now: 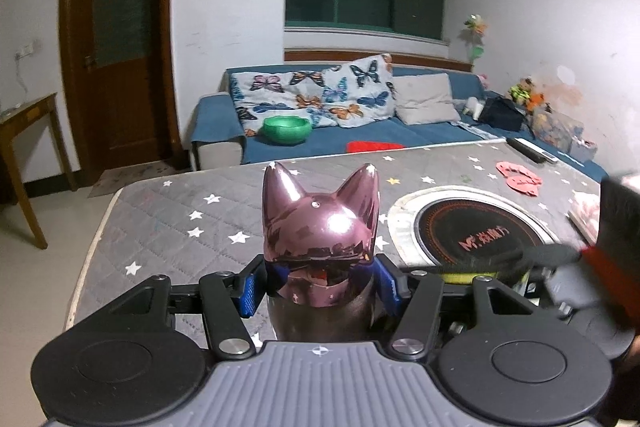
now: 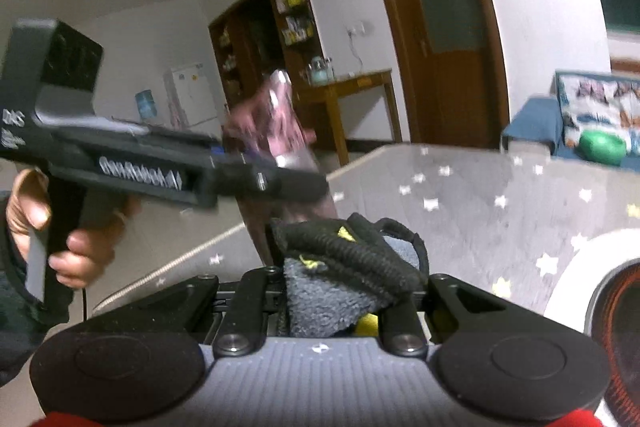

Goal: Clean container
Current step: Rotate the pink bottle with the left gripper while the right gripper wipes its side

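Observation:
A shiny pink bottle (image 1: 320, 227) with a cat-ear lid stands upright between the blue pads (image 1: 249, 293) of my left gripper (image 1: 320, 287), which is shut on its neck just below the lid. In the right wrist view the bottle (image 2: 280, 115) is a pink blur, and a hand (image 2: 80, 247) holds the left gripper (image 2: 288, 179). My right gripper (image 2: 344, 291) is shut on a bunched grey and black cleaning cloth (image 2: 360, 255) with yellow spots, just right of the bottle. The cloth hides its fingertips. In the left wrist view the cloth (image 1: 520, 259) shows blurred at the right.
The table wears a grey quilted cover (image 1: 180, 227) with stars. A round induction hob (image 1: 476, 231) is set in it to the right. Pink rags (image 1: 518, 179) and a remote (image 1: 532, 150) lie at the far right. Behind is a blue sofa (image 1: 420, 135) with a green bowl (image 1: 286, 129).

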The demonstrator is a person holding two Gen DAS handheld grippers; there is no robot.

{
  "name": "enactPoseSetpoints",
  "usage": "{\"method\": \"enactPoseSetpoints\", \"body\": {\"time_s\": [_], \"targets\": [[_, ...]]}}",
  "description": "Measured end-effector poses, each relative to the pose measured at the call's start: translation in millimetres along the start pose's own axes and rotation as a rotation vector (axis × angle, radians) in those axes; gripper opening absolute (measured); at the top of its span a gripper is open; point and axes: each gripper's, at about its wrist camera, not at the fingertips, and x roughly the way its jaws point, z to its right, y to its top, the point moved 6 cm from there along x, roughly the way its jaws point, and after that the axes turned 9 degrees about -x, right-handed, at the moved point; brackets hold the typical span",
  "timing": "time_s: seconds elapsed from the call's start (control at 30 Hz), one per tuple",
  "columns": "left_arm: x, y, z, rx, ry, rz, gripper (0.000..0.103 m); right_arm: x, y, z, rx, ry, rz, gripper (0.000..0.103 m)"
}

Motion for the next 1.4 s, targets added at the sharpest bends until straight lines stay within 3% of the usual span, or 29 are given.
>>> {"method": "enactPoseSetpoints", "body": {"time_s": [0.17, 0.33, 0.77, 0.97, 1.17, 1.4], "targets": [[1, 2, -2, 0.057, -0.056, -0.013, 0.059, -9, 18, -4, -0.074, 0.013, 0.037, 0.018], [2, 2, 0, 0.110, -0.085, -0.015, 0.059, -8, 14, -7, -0.093, 0.041, 0.027, 0.018], [-6, -2, 1, 0.073, -0.049, 0.020, 0.059, 5, -38, -7, -0.029, 0.050, -0.098, 0.018], [-21, 2, 3, 0.062, -0.006, 0.085, 0.060, 18, -52, 0, 0.044, 0.035, -0.151, 0.018], [-26, 4, 1, 0.053, -0.020, 0.089, 0.060, -2, -39, 8, 0.134, 0.048, -0.079, 0.018], [-24, 2, 0, 0.048, -0.041, 0.086, 0.055, -28, 7, 25, 0.187, 0.033, 0.086, 0.018]]}}
